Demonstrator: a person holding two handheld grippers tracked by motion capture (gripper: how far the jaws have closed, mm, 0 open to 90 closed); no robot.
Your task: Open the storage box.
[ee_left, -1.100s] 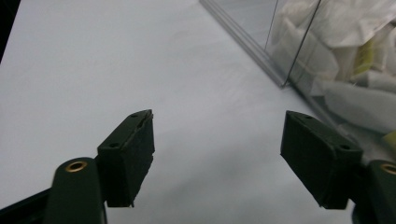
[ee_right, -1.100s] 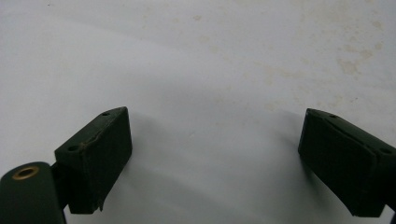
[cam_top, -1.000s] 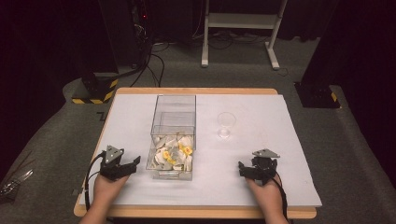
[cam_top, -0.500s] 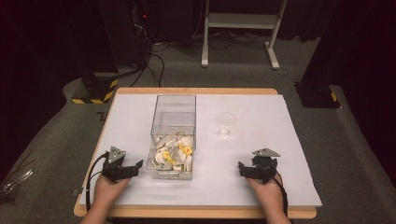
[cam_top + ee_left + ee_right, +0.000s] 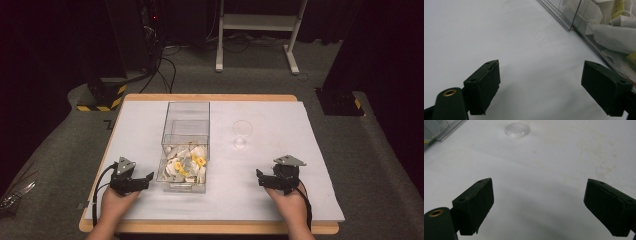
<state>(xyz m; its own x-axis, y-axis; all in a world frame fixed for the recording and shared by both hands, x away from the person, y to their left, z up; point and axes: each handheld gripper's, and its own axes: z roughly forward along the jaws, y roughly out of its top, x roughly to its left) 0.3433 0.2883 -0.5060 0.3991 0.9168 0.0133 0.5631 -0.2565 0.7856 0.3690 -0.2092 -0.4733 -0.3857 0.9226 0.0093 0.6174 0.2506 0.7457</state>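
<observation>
From the high view, the left tool point(image 5: 148, 178) rests near the front edge of the white-covered surface point(image 5: 280, 200), just beside the clear plastic rectangular box point(image 5: 185, 142) of white and yellow sachets point(image 5: 186, 165); its jaws have just been opening, nothing between them. The right tool point(image 5: 259, 177) sits near the front right edge, well apart from the small clear glass cup point(image 5: 242, 134) mid-surface. In the left gripper view, the left tool point(image 5: 540, 87) stands wide over bare cover, one jaw close against the box wall; a careless sweep could shove the box. In the right gripper view, the right tool point(image 5: 537, 205) gapes wide and empty; the light cup point(image 5: 517, 130) ahead could tip if clipped.
</observation>
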